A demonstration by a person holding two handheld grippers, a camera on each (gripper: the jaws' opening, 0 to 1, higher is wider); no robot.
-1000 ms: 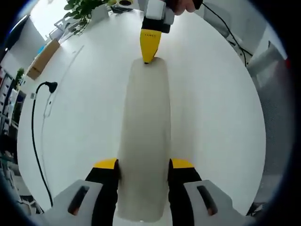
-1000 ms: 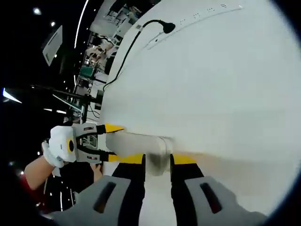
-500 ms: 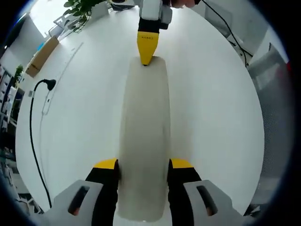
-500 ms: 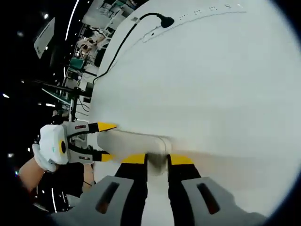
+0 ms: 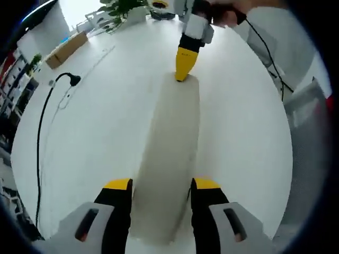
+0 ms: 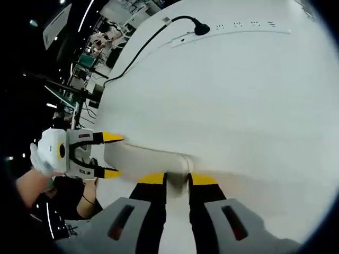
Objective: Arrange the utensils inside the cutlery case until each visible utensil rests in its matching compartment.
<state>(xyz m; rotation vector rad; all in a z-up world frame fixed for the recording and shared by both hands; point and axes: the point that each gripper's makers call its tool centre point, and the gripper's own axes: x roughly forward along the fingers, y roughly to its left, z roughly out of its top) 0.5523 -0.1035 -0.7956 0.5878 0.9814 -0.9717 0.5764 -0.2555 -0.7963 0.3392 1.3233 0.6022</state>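
now both grippers, left gripper [image 5: 159, 185] and right gripper [image 6: 176, 179], have fingers clamped on the cutlery case's [image 5: 172, 153] ends above the table [image 5: 95, 137]; next, probably set it down and open it.

1. my left gripper view looks down the length of the cutlery case [image 5: 169, 159] from very close, over the white table [image 5: 95, 137], toward my right gripper [image 5: 184, 66] at its far end.
2. my right gripper view faces back along the same case [image 6: 145, 159], with my left gripper [image 6: 108, 154] at its other end.
3. both views share the case and table.
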